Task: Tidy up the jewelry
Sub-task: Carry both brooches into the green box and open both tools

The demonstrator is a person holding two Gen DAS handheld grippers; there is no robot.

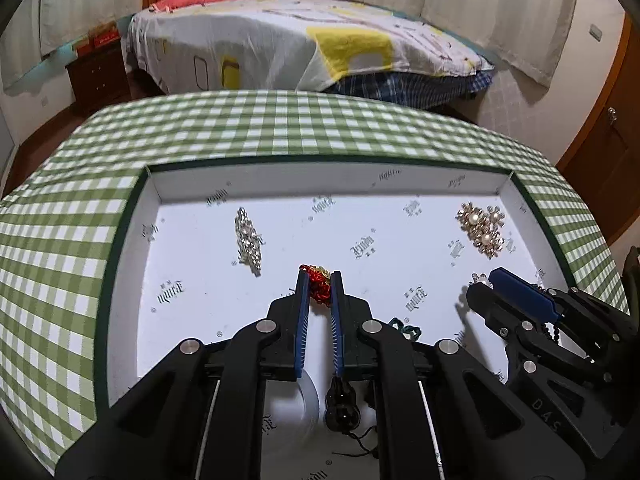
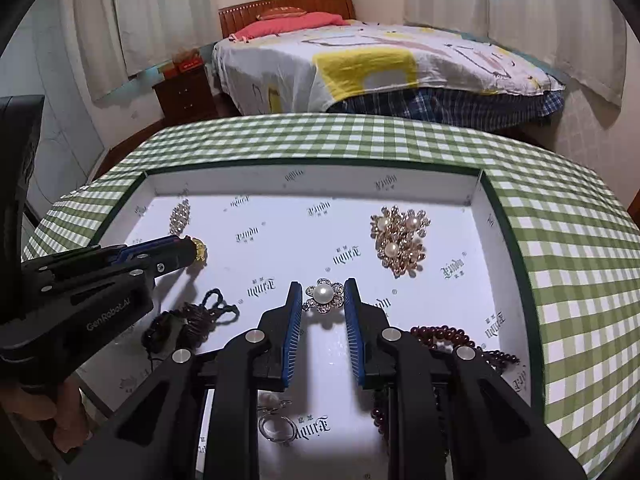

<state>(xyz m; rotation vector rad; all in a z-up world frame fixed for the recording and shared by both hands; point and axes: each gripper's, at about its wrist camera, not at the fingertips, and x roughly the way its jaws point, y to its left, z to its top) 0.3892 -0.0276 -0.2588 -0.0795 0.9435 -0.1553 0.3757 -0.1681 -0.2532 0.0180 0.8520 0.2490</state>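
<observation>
A white box tray (image 1: 192, 186) with a dark green rim lies on the green checked tablecloth. My left gripper (image 1: 319, 277) is shut on a red and gold ornament (image 1: 319, 290), low over the tray's middle. From the right wrist view, that left gripper (image 2: 189, 250) shows the ornament's gold end (image 2: 199, 250) at its tip. My right gripper (image 2: 323, 285) is shut on a pearl flower brooch (image 2: 324, 295) above the tray floor. In the left wrist view the right gripper (image 1: 486, 285) sits at the tray's right.
Inside the tray lie a silver rhinestone brooch (image 1: 249, 240), a gold pearl brooch cluster (image 2: 400, 238), dark red beads (image 2: 452, 338), a dark cord pendant (image 2: 188, 320), a ring (image 2: 276, 426) and a white bangle (image 1: 310, 396). A bed (image 1: 280, 40) stands beyond the table.
</observation>
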